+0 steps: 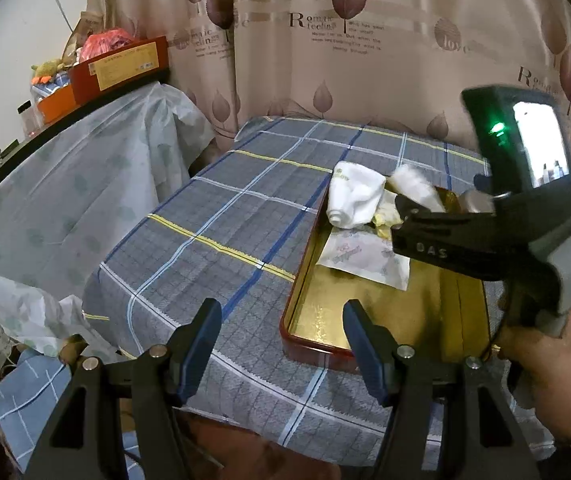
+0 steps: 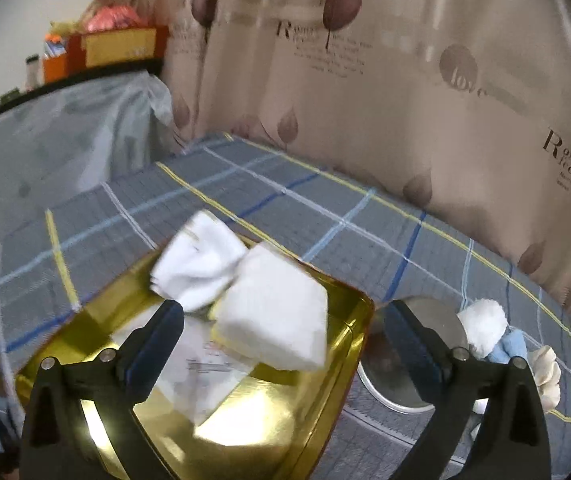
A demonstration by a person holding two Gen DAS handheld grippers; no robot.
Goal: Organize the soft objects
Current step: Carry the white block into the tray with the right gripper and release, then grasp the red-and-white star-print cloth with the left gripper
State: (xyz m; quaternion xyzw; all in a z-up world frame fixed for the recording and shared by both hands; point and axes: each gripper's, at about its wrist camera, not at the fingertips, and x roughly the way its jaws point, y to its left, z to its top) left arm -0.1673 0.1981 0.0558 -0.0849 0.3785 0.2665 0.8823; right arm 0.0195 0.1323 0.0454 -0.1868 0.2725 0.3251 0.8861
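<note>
A red tin with a gold inside [image 1: 365,312] lies on the plaid cloth; it also shows in the right wrist view [image 2: 245,412]. In its far end lie a white sock [image 1: 351,194], a folded white cloth [image 2: 273,316] and a printed paper sheet [image 1: 365,258]. My left gripper [image 1: 281,340] is open and empty, low over the tin's near left corner. My right gripper [image 2: 285,344] is open, hovering over the tin just behind the white cloth, which lies free between the fingers. More soft items, a white ball [image 2: 483,326], a blue piece [image 2: 505,346] and a cream scrunchie [image 2: 545,372], lie right of the tin.
A round metal lid [image 2: 409,364] lies right of the tin. A curtain hangs behind the table. At the left stands a covered shelf [image 1: 85,184] carrying a red box [image 1: 121,66] and clutter. The cloth edge drops off near the left gripper.
</note>
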